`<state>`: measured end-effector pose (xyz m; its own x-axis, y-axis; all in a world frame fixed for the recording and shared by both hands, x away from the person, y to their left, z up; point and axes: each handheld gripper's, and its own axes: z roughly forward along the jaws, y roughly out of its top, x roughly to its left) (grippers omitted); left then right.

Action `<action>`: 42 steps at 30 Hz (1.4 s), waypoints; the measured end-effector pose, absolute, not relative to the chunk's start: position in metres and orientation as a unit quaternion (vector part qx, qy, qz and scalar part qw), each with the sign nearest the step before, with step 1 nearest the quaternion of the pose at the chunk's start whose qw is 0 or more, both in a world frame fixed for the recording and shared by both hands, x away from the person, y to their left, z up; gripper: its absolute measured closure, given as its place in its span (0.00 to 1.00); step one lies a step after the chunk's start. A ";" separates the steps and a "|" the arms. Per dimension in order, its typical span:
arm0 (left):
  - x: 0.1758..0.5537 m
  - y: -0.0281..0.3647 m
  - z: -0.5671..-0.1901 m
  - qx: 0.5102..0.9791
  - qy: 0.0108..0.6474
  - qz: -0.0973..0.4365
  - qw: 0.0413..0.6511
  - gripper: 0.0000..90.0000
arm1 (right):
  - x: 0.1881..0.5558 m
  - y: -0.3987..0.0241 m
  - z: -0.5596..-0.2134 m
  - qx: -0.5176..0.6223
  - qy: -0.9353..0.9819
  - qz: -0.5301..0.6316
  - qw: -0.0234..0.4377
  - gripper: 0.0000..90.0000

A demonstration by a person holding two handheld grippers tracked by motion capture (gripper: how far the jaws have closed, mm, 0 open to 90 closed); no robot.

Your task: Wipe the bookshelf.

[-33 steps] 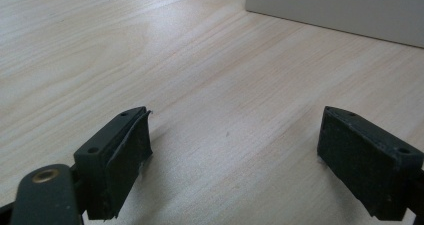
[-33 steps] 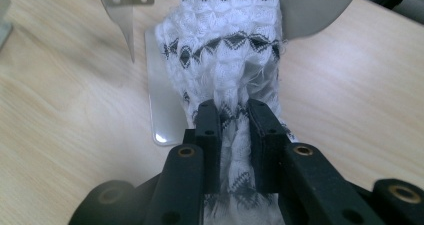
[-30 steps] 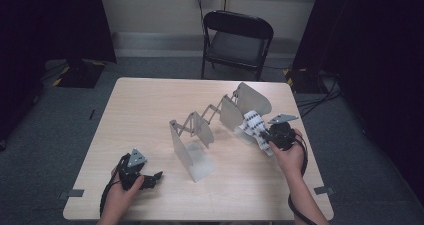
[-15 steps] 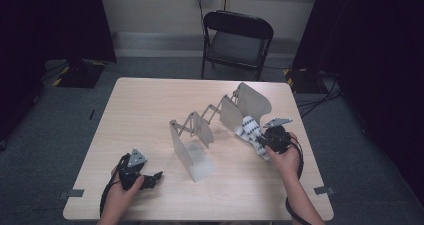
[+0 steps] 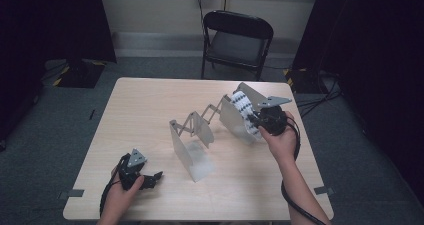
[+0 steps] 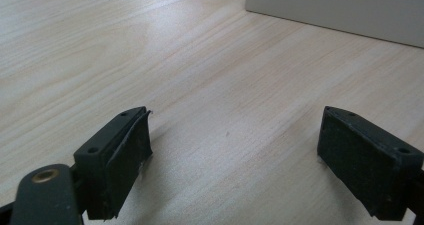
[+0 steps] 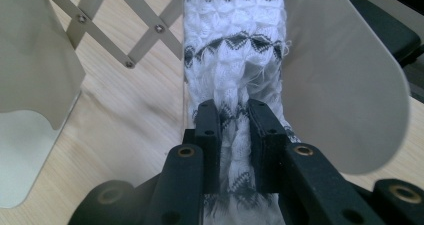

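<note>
The knitted cloth (image 7: pixel 235 60) runs off the top and bottom edges, partly hidden between rack plates (image 7: pixel 345 75).

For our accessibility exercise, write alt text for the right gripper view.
The right gripper pinches a white knitted cloth with black zigzag bands, which sits between two grey metal plates of an expanding scissor-link rack on a pale wooden table.

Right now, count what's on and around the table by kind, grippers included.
Grippers: 2 (left gripper, right gripper)
Folding metal rack: 1
Knitted cloth: 1
Chair: 1
Total: 5
</note>
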<state>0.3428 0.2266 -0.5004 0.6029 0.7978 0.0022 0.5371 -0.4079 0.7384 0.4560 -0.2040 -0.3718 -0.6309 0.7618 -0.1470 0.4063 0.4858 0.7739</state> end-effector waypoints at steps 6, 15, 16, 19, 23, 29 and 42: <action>0.343 0.227 -0.500 0.819 0.407 0.181 0.361 0.15 | 0.457 -0.201 -0.388 0.356 0.832 0.358 0.229 0.86; 0.343 0.227 -0.500 0.819 0.407 0.181 0.361 0.15 | 0.459 -0.201 -0.418 0.368 0.836 0.351 0.204 0.86; 0.343 0.227 -0.500 0.819 0.407 0.181 0.361 0.15 | 0.460 -0.201 -0.422 0.368 0.837 0.350 0.202 0.86; 0.343 0.227 -0.500 0.819 0.407 0.181 0.361 0.15 | 0.463 -0.200 -0.437 0.375 0.840 0.341 0.193 0.86; 0.343 0.227 -0.500 0.819 0.407 0.181 0.361 0.15 | 0.465 -0.200 -0.447 0.380 0.841 0.337 0.185 0.86; 0.343 0.227 -0.500 0.819 0.407 0.181 0.361 0.15 | 0.467 -0.204 -0.464 0.391 0.846 0.319 0.173 0.86; 0.343 0.227 -0.500 0.819 0.408 0.181 0.360 0.15 | 0.458 -0.223 -0.417 0.391 0.824 0.349 0.214 0.86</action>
